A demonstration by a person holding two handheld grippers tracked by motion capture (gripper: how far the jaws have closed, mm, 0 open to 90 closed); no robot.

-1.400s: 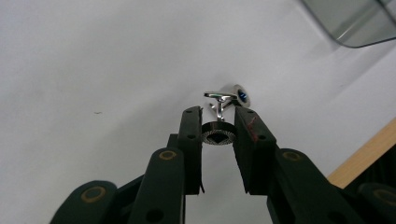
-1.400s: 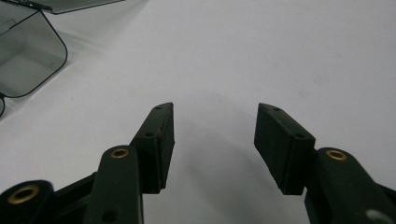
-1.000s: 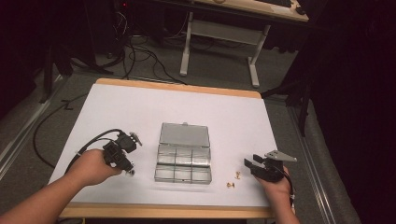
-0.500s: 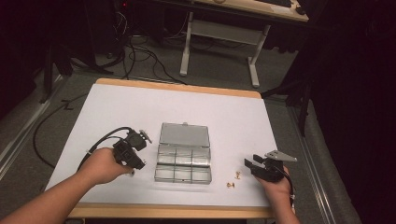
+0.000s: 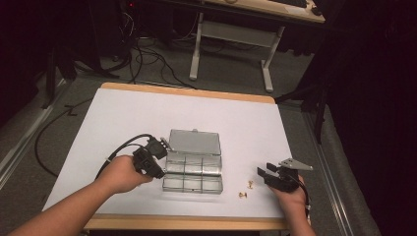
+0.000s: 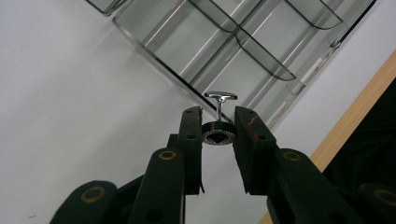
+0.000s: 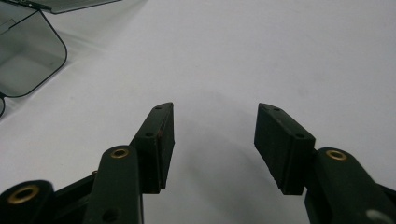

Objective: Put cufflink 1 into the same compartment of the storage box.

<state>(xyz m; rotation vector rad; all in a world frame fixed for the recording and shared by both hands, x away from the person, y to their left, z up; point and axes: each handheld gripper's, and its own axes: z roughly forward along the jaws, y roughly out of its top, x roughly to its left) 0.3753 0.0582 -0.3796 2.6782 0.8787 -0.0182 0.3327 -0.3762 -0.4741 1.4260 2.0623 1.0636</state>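
Nearest the camera in the left gripper view, the left gripper has its two black jaws closed narrowly on a small silver cufflink with a dark round face — the round head is pinched between the pads and the stem and toggle bar stick out past the tips. Just beyond it lies the clear plastic compartment box, its front edge close under the cufflink. In the high view the left gripper now sits right at the box's left side, whereas a second ago it was well apart from the box, farther left over the white table top. The right gripper has not shifted from the near right of the table; its jaws stand wide with nothing between them. Two small gold-coloured pieces lie between it and the box, as before. The box lid remains open, tilted back.
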